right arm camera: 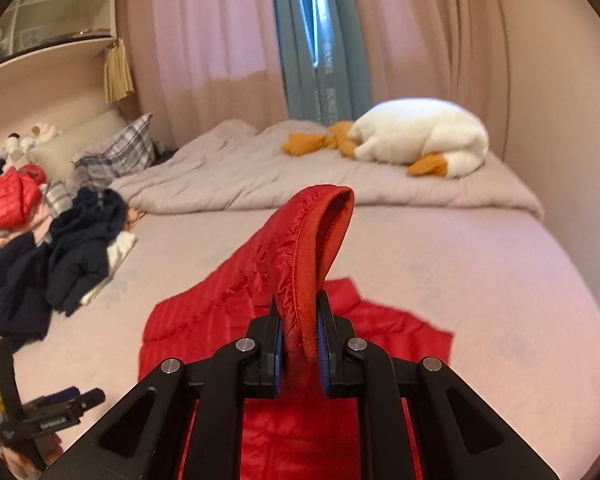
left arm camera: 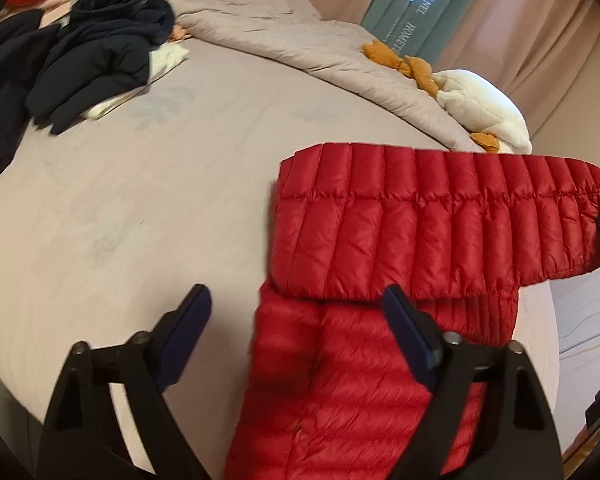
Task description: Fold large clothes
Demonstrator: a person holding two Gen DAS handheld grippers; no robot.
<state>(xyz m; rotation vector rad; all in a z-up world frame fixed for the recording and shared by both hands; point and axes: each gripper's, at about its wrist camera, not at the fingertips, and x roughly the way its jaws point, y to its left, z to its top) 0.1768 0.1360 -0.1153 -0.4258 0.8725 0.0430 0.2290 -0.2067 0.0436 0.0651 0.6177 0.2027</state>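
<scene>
A: Right gripper (right arm camera: 300, 332) is clamped on the red jacket's (left arm camera: 380, 360) sleeve cuff (right arm camera: 320, 240), lifting it off the bed (left arm camera: 140, 200).

B: Yep, and the left gripper (left arm camera: 296, 320) hangs spread, empty, over the jacket's edge. Dark clothes (left arm camera: 80, 60) piled at the far corner.

Grey bedsheet (right arm camera: 480, 280), rumpled grey duvet (right arm camera: 240, 172), white plush goose (right arm camera: 424, 136), plaid pillow (right arm camera: 120, 156), pink curtains (right arm camera: 204, 40)

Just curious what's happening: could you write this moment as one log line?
task: fold large clothes | left gripper: open, above red puffer jacket | right gripper: shut on jacket cuff, sleeve lifted | surface: bed
</scene>
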